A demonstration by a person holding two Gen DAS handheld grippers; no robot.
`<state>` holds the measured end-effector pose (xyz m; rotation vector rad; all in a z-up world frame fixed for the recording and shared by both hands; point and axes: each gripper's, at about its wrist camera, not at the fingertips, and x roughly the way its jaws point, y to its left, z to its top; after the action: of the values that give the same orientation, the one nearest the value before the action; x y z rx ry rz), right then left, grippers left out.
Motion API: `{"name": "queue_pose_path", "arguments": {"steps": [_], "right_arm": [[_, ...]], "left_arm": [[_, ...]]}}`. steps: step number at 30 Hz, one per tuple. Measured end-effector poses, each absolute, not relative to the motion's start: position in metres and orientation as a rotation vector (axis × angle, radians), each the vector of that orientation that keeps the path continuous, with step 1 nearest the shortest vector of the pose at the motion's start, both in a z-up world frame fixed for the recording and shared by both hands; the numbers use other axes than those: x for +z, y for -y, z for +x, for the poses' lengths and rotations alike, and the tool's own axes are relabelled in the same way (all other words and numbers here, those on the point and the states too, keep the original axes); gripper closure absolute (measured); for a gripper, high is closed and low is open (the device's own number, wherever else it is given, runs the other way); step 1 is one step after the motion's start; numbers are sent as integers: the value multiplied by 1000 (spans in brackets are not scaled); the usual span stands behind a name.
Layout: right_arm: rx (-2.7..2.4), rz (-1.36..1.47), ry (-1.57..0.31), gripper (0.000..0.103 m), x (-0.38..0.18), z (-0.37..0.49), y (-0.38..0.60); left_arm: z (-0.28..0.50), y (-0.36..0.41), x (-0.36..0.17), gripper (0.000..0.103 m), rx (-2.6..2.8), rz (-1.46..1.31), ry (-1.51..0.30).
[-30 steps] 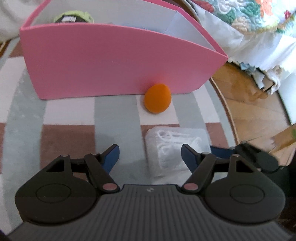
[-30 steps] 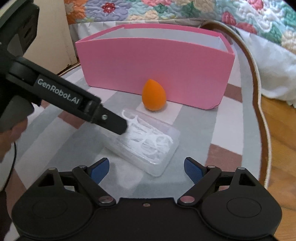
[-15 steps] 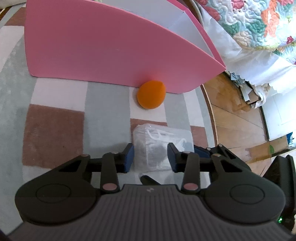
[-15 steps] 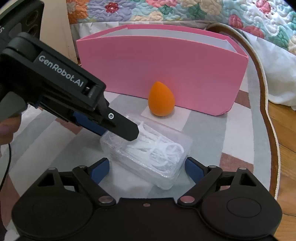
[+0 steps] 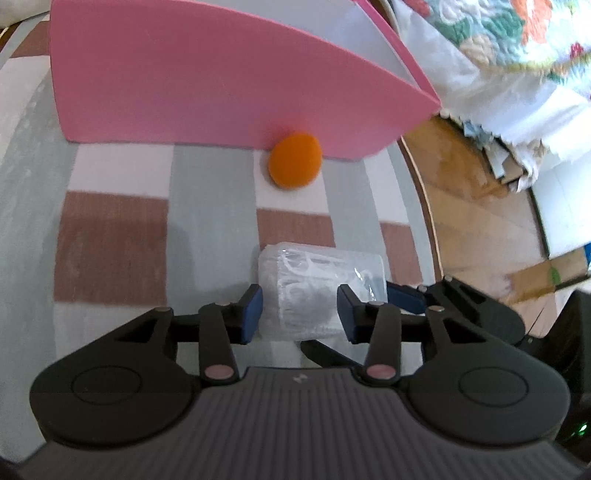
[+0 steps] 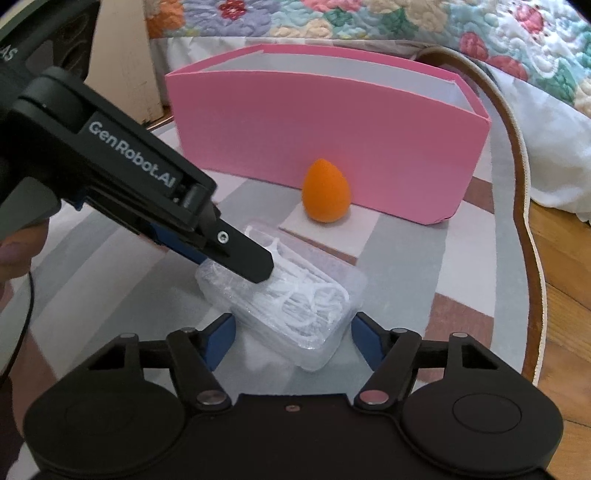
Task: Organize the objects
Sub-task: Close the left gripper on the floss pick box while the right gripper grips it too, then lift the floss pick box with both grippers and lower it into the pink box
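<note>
One clear rectangular plastic box of white floss picks, one orange egg-shaped makeup sponge and one open-topped pink cardboard box with a white inside lie on a checked rug of grey, white and brown squares. Two sets of tongs are at work.

The left tongs pinch the floss-pick box across its narrow width, one blue pad against each long side. From the right wrist view the left tongs reach in from the left and slant down onto the box's far-left end. The right tongs stand spread, one blue pad on either side of the box's near end; whether they touch it cannot be told.

The clear box's long axis runs diagonally in the right wrist view, from far left to near right, and it seems tilted; whether it has left the rug is unclear. It sits well in front of the pink box.

The sponge stands upright, point up, just in front of the pink box's front wall. Wooden floor borders the rug, and a flowered quilt hangs behind.
</note>
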<state>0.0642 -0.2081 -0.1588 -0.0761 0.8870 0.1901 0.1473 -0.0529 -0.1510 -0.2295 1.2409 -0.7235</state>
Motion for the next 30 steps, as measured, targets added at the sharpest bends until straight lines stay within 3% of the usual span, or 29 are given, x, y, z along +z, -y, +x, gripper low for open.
{"name": "queue_pose_path", "arguments": {"steps": [9, 17, 30], "right_arm": [[231, 27, -935, 12, -161, 55, 206], [265, 64, -919, 17, -156, 49, 209], [282, -11, -812, 17, -80, 45, 208]], "left_arm": [[122, 62, -145, 49, -661, -171, -1252], [113, 53, -126, 49, -634, -190, -1233], [106, 47, -42, 49, -632, -207, -1079]]}}
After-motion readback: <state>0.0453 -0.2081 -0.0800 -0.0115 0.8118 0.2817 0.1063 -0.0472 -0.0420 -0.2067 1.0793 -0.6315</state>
